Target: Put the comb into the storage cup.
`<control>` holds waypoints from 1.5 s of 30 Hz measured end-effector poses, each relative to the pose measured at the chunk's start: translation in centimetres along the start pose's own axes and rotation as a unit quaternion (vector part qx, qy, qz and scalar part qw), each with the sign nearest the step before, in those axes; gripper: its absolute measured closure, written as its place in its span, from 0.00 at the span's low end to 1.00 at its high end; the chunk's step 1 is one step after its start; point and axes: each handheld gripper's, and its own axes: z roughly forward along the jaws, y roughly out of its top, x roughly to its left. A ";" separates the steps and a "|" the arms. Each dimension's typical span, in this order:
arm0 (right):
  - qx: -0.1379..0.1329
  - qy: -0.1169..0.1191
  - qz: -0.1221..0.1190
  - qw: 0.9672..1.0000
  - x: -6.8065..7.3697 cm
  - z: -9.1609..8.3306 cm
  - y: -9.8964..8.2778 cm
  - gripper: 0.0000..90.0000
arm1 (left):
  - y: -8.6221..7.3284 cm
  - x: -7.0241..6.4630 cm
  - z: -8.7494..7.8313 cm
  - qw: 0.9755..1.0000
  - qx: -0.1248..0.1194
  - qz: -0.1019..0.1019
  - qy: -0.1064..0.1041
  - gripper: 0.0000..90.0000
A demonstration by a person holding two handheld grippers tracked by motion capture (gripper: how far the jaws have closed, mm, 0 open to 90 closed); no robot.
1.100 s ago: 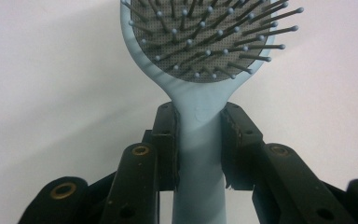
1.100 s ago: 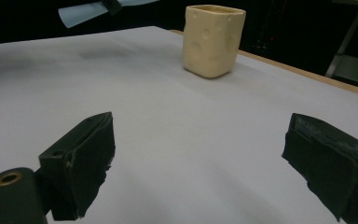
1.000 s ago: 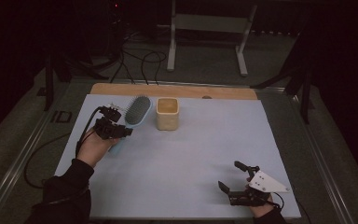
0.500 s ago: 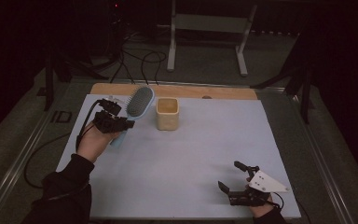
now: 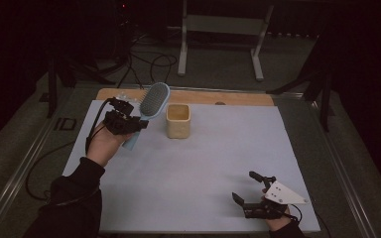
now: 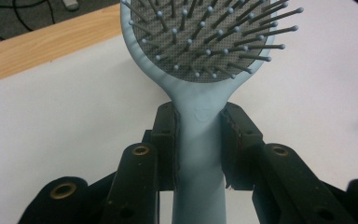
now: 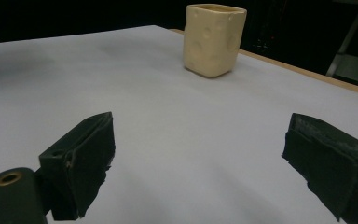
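Blue hairbrush head cropped above

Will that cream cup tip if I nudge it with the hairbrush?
Probably slides first: the cup looks squat and square, standing flat on the white table. It seems empty, so likely light; a push near its rim may topple it. The hairbrush looks rigid in the left claw.

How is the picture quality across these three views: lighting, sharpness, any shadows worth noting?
High view: dim, the room behind nearly black, the white table cover evenly lit, soft detail on the hairbrush. Left gripper view: bright and sharp on the bristles, the handle clamped in the left gripper. Right gripper view: the cream cup reasonably sharp, the right gripper near and soft, faint shadow at upper left.
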 end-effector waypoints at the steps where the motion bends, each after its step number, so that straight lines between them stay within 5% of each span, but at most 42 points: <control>1: 0.000 0.000 0.000 1.000 0.0 0.0 0.0 0.10 | 0.2 -0.1 0.0 1.000 -0.002 0.004 0.002 0.78; 30: 0.001 0.001 0.001 1.000 0.0 -0.1 0.0 0.10 | 4.0 -1.8 1.3 0.998 -0.056 0.022 -0.018 0.78; 45: -0.002 0.000 0.000 1.000 -0.1 0.0 -0.1 0.10 | 5.8 -2.5 1.7 0.994 -0.098 0.034 -0.041 0.78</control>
